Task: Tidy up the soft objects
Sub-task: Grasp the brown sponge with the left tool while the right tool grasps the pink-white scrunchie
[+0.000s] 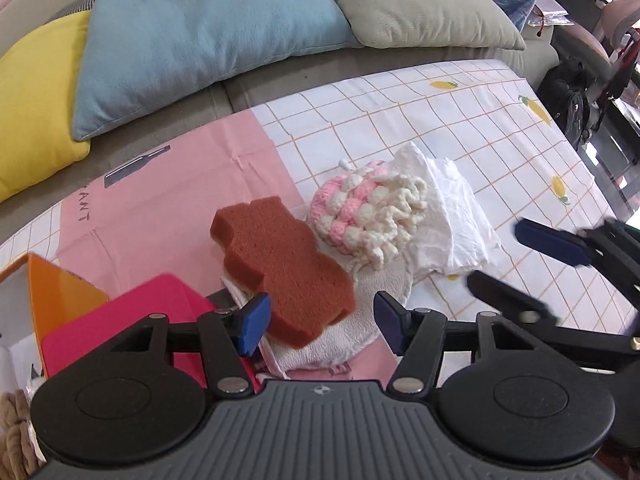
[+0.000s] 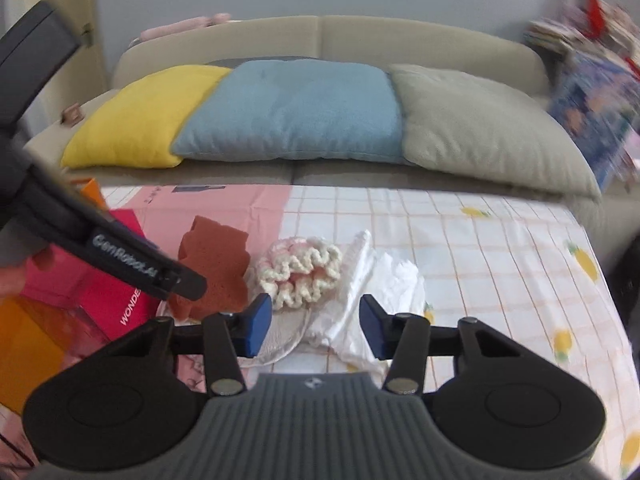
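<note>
A sofa (image 2: 420, 36) runs along the far edge of the table, carrying a yellow cushion (image 2: 136, 120), a blue cushion (image 2: 296, 112) and a grey-green cushion (image 2: 480, 128); the table wears a checked cloth (image 1: 460, 128) with lemon prints and a pink panel (image 1: 192, 184) lettered "ANT"; near its left edge a magenta box (image 2: 104, 292) reads "WONDE", the rest hidden; the left gripper (image 1: 318, 322) bears "GenRobot.AI" on its arm in the right wrist view; mid-table lie white cloths (image 1: 452, 220), a brown sponge (image 1: 284, 276) and a pink-and-white crochet piece (image 1: 360, 212), touching in one heap; the left gripper's jaws stand part open astride the sponge's near end, pads not pressing; the right gripper (image 2: 316, 326) is part open over the white cloths, holding nothing
</note>
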A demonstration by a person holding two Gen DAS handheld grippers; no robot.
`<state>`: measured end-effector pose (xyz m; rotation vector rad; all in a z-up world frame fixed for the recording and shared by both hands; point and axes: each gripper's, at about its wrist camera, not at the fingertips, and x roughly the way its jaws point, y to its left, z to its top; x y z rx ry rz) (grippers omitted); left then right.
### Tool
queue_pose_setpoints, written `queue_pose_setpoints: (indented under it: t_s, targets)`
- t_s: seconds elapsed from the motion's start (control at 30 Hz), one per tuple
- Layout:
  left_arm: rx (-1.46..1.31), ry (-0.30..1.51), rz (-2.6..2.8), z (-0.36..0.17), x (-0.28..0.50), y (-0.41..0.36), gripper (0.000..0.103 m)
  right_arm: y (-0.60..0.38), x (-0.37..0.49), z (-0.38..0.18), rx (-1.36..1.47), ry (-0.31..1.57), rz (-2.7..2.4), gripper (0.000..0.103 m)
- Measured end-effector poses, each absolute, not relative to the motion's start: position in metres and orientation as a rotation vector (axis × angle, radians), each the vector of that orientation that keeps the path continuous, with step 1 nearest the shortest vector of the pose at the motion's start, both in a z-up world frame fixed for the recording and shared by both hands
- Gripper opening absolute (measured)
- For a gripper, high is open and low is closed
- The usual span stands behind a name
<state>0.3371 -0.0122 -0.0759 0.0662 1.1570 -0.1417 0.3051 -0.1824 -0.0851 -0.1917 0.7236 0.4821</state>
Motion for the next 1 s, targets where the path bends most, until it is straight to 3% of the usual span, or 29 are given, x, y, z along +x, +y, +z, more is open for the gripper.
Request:
queue_pose_setpoints:
  t_s: [0.13, 0.23, 0.43, 0.57, 0.63, 0.67, 0.7, 1.0]
  targets:
    - [0.078, 1.155, -0.149, -0.073, 0.343, -0.01, 0.07, -0.166, 0.329, -0.101, -0.315, 0.682, 0.536, 0.049]
    - [0.088, 1.154, -0.138, -0.074, 0.35, -0.008, 0.07, -0.158, 0.349, -0.11, -0.319, 0.679, 0.566, 0.065]
    - [0.094, 1.18, -0.137, -0.083, 0.361, -0.006, 0.07, -0.143, 0.38, -0.136, -0.325, 0.727, 0.578, 0.063]
    - [0.11, 1.194, -0.151, -0.091, 0.363, -0.012, 0.07, -0.146, 0.383, -0.148, -0.283, 0.775, 0.574, 0.05]
    - [0.127, 1.193, -0.153, -0.095, 0.362, -0.014, 0.071, -0.152, 0.377, -0.147, -0.262, 0.747, 0.587, 0.03]
    - [0.139, 1.192, -0.15, -0.097, 0.362, -0.015, 0.071, -0.155, 0.373, -0.144, -0.266, 0.724, 0.578, 0.013]
    - [0.149, 1.193, -0.146, -0.098, 0.361, -0.016, 0.071, -0.158, 0.371, -0.141, -0.266, 0.721, 0.573, 0.007]
    - [0.303, 1.222, -0.166, -0.114, 0.351, -0.038, 0.086, -0.204, 0.325, -0.111, -0.166, 0.727, 0.48, 0.007]
